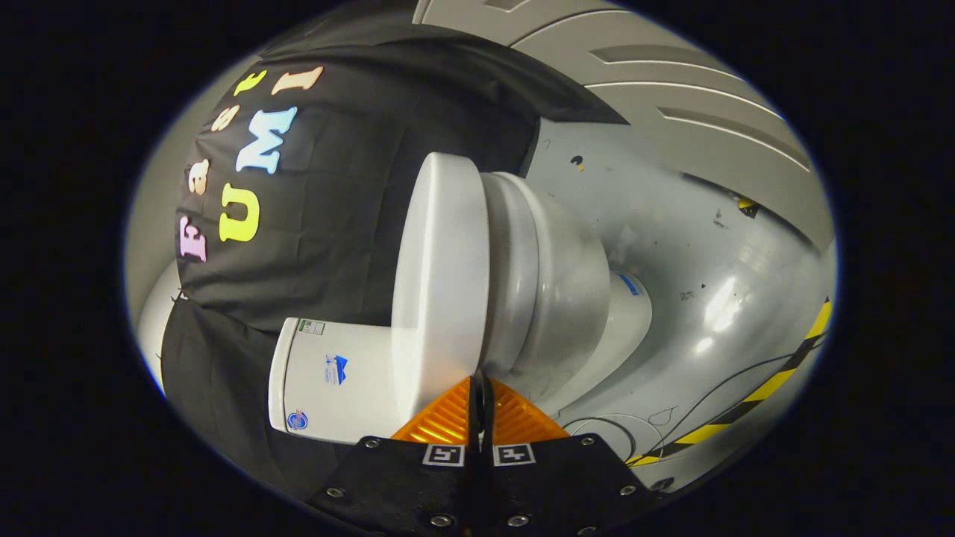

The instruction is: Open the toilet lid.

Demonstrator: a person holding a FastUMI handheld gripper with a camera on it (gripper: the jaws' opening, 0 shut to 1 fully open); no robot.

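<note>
Just ahead of the gripper (481, 403), its fingers pressed together, the toilet (552, 291) lid (440, 283) lies shut, lifting yet to begin.

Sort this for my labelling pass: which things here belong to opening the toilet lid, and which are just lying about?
Job:
toilet lid, down
toilet bowl
tongs, fingers together at the lid's edge

Lying about:
tank
cable on the floor
striped tape
</note>
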